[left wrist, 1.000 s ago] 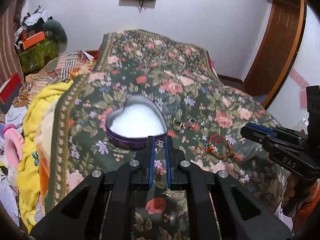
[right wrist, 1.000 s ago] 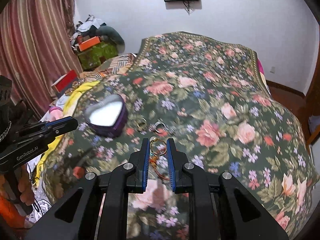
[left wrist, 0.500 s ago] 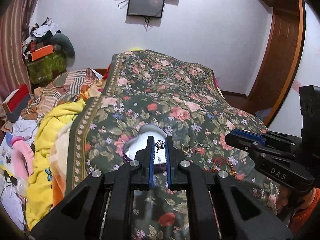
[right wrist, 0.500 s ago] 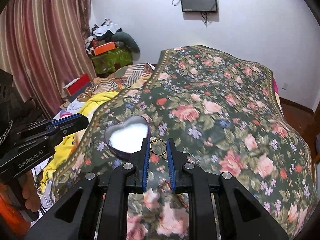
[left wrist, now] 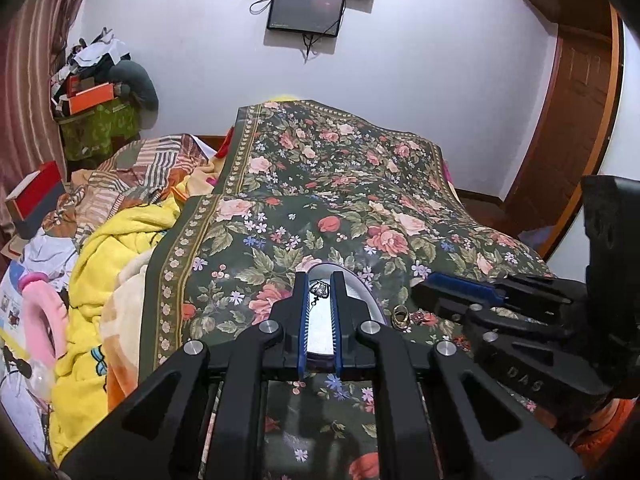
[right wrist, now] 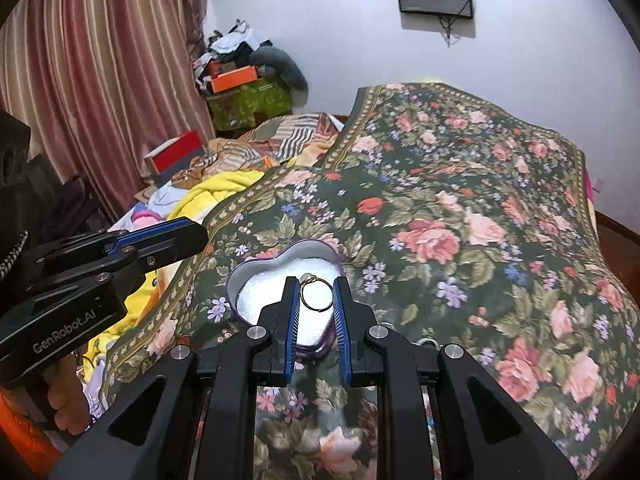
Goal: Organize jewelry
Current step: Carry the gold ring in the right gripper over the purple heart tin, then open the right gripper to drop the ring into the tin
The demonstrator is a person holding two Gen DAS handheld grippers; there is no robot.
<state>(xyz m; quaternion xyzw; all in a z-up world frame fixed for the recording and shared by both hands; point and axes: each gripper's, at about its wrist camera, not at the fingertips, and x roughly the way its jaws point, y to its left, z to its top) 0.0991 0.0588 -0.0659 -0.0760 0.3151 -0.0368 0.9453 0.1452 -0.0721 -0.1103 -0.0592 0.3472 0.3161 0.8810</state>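
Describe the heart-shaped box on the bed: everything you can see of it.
The heart-shaped box is an open, lidless tin with a purple outer wall, a pale grey inner wall and a white, foam-like lining. It sits flat on the floral bedspread, lobes pointing away from the cameras. No jewellery shows inside it. The right gripper holds a gold ring in front of it; the left gripper holds a small silver pendant likewise. Whether either touches it is unclear.

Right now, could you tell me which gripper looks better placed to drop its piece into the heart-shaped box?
Probably the right gripper: its gold ring sits over the heart-shaped box's white lining.
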